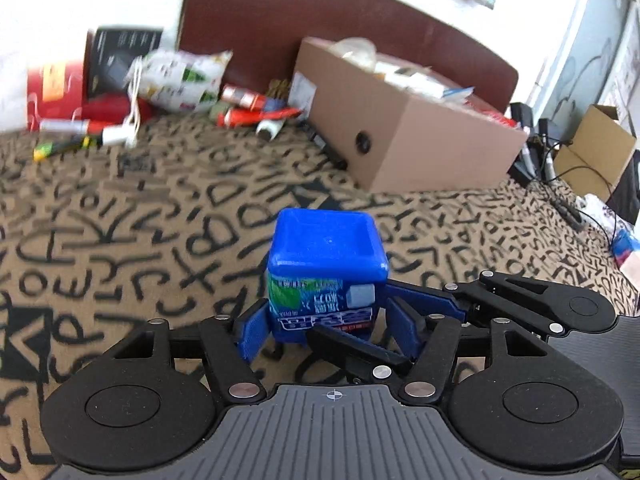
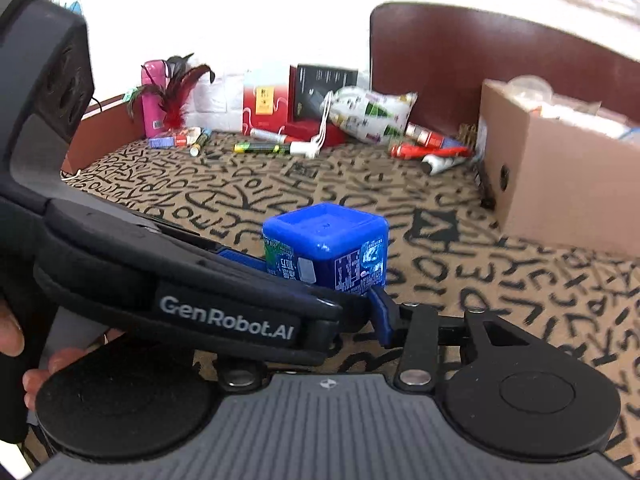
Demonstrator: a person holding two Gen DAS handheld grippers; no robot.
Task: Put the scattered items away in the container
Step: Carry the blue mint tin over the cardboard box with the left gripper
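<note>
Blur hides the tub's (image 1: 326, 268) label; it stands upright on the cloth (image 1: 120, 248), between my left gripper's (image 1: 326, 330) spread fingers. My right gripper (image 2: 320, 280) crosses beneath, grip unclear.

Letter-patterned tan cloth (image 2: 248, 184) under blue tub (image 2: 326, 248), cardboard box (image 2: 560, 184).

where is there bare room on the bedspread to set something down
The widest free patch of bedspread lies between the blue tub and the clutter along the headboard. Another strip runs right of the tub, before the cardboard box. It is crowded along the headboard and around the tub.
</note>
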